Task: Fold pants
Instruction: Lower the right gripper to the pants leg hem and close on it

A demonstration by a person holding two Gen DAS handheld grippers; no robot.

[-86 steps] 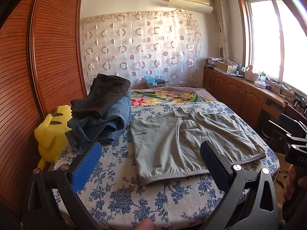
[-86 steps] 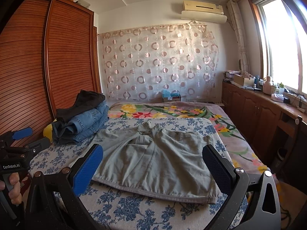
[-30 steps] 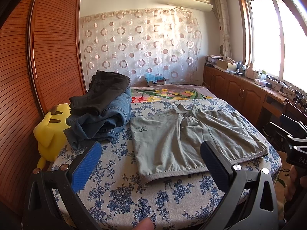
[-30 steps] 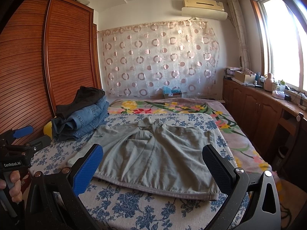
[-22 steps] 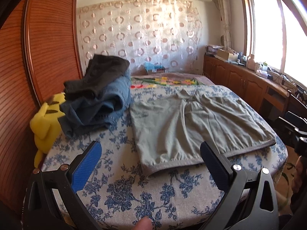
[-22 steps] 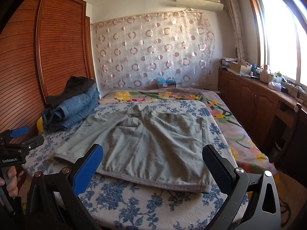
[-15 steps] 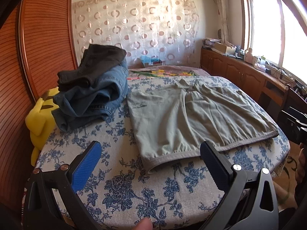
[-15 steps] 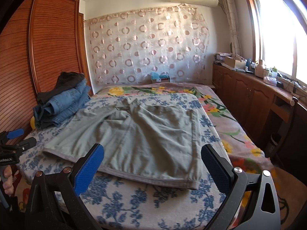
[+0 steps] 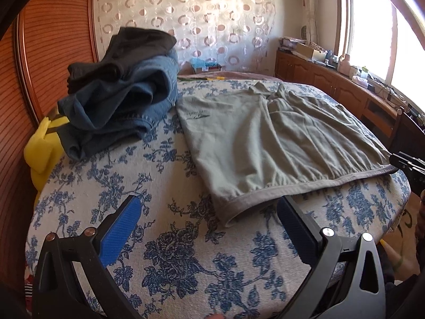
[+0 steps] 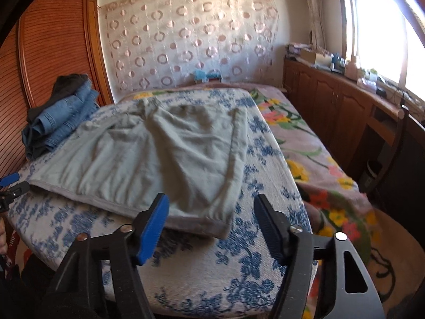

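Pants (image 9: 268, 143), pale grey-green, spread flat on the blue-flowered bedspread (image 9: 164, 239), waistband along the near edge, legs running toward the far curtain (image 9: 186, 13). Small dark logo print near the left side seam. Some creases across the middle.

Left gripper (image 9: 209, 228) low over the bedspread, just short of the near left waistband corner; jaws wide apart, just closing a little, only bare bedspread and the hem corner showing between them, nothing pinched. Blue pad on one finger, dark pad on the other.

Right gripper (image 10: 211, 222) at the near right waistband corner; jaws apart though narrower, just closing, with the corner of the cloth lying in the gap and the pads not yet pressing on it.

Left of the pants, stacked jeans (image 9: 117, 111) under a dark garment (image 9: 127, 50); beside that pile, yellow plush toy (image 9: 42, 143) against the wooden wardrobe (image 9: 53, 40). Right of the bed, wooden cabinets (image 10: 332, 106) under a bright window (image 10: 385, 26).
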